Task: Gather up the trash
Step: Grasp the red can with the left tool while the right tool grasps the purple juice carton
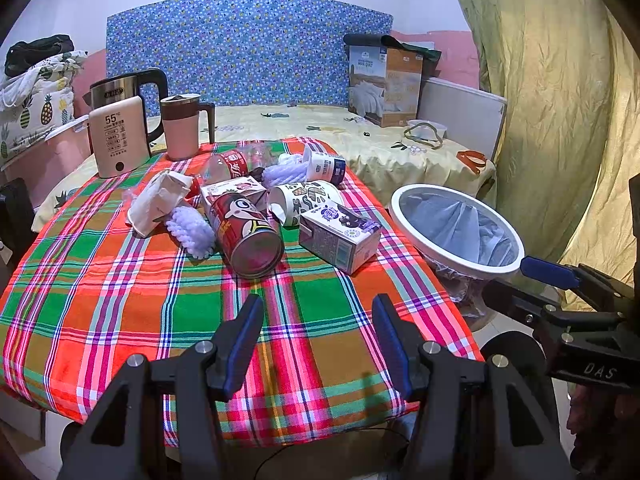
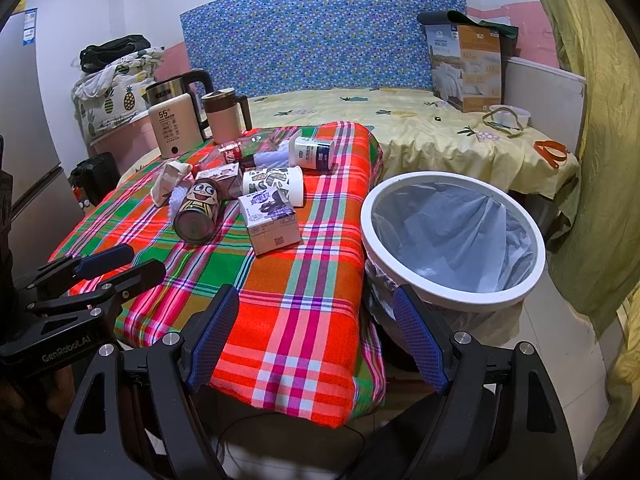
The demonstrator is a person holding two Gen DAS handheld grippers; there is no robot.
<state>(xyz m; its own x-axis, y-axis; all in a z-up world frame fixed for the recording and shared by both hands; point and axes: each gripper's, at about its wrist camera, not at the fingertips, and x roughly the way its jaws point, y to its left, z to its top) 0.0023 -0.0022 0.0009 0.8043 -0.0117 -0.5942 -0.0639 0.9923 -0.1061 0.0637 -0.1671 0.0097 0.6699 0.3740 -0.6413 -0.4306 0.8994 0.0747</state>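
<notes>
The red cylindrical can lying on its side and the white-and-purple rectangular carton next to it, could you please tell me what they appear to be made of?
The red cylindrical can looks like a printed tube with a metal end: its round base shines dull silver. The white-and-purple rectangular carton looks like matte printed paperboard, with folded edges and flat faces; any lining cannot be told.

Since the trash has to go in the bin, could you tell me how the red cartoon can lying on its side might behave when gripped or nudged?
The red can lies on its side on the plaid cloth, so a nudge would probably roll it. Its rounded, glossy-looking wall may slip between the fingers. If empty, as trash usually is, it is likely light.
</notes>
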